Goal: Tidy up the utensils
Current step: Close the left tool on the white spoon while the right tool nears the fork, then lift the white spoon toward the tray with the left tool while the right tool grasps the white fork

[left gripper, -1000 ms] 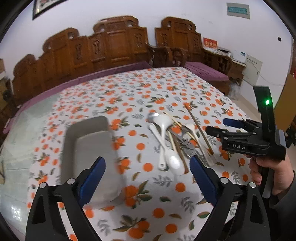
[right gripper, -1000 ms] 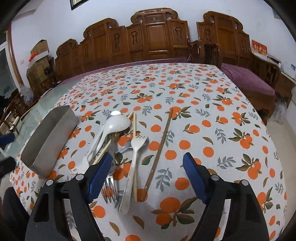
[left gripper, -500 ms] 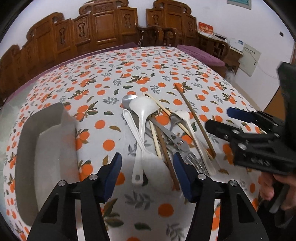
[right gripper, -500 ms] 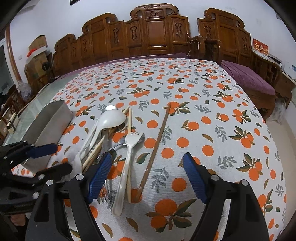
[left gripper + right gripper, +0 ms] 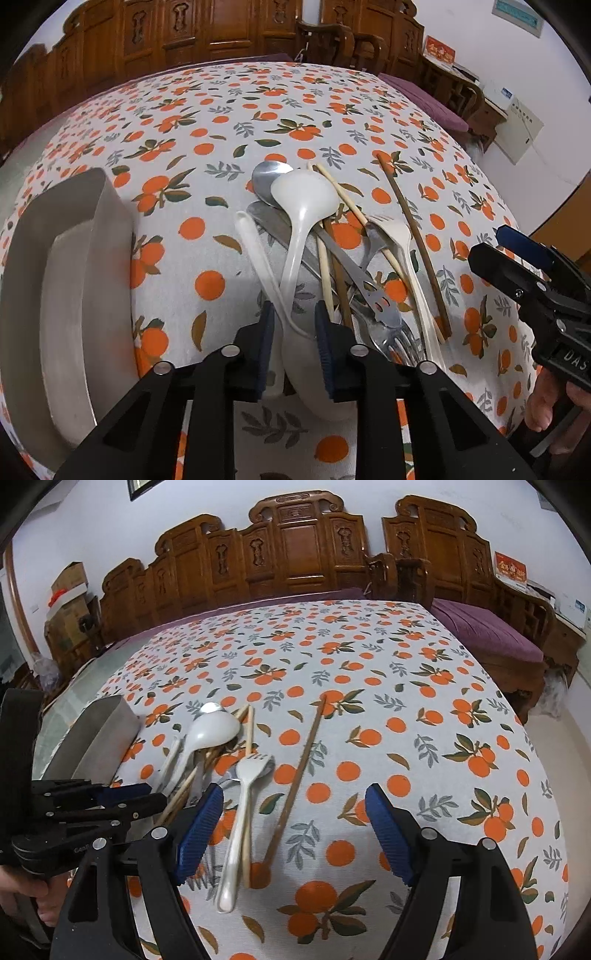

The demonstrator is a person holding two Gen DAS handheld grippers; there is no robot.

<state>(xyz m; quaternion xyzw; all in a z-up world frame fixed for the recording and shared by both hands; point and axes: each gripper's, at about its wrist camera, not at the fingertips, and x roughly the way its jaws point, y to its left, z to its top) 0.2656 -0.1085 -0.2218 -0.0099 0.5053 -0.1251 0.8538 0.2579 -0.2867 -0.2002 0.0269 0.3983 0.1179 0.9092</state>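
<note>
A pile of utensils lies on the orange-print tablecloth: a big white spoon, a slim white spoon, a metal spoon, a white fork, pale chopsticks and a brown chopstick. My left gripper is low over the near end of the pile. Its jaws are closing, with the slim spoon's neck and the big spoon's handle end between the pads. My right gripper hangs open above the brown chopstick and fork handle, holding nothing.
A grey metal tray stands left of the pile. A metal fork and flat metal utensil lie under the others. Carved wooden chairs line the far side. A person's hand holds the right gripper.
My left gripper came down and forward from beside the tray to the pile, and its jaws narrowed from wide open to close around the white spoon handles. The right gripper stayed put.
</note>
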